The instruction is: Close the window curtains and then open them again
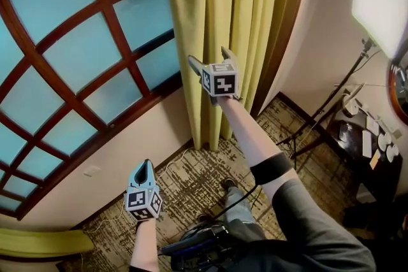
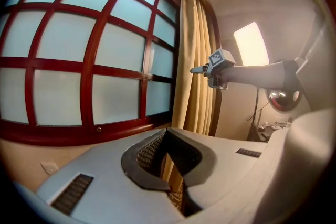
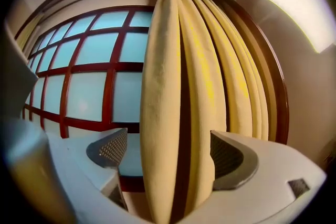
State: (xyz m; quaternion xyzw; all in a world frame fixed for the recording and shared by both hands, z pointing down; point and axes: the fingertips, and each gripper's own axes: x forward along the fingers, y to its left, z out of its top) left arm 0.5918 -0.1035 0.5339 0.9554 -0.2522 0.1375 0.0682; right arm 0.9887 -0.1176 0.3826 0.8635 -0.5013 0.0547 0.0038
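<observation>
Head view: the curtain [image 1: 217,22] hangs gathered right of the window [image 1: 76,54], with the right claw [image 1: 208,55] open beside it

Left gripper view: the left claw [image 2: 167,165] is closed and empty

Right gripper view: soft, light-looking folds stand unpinched between the wide jaws; the leading fold looks best to pinch

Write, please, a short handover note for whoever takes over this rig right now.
Left gripper: shut, empty, held low before the window.
Right gripper: open, raised at the curtain; its front folds stand between the jaws, not clamped.
Curtain: gathered at the window's right side, window uncovered.
Done: cannot tell whether the closing pass has been made.
Left: if not, probably grip the folds, draw them across, then pull them back.
</observation>
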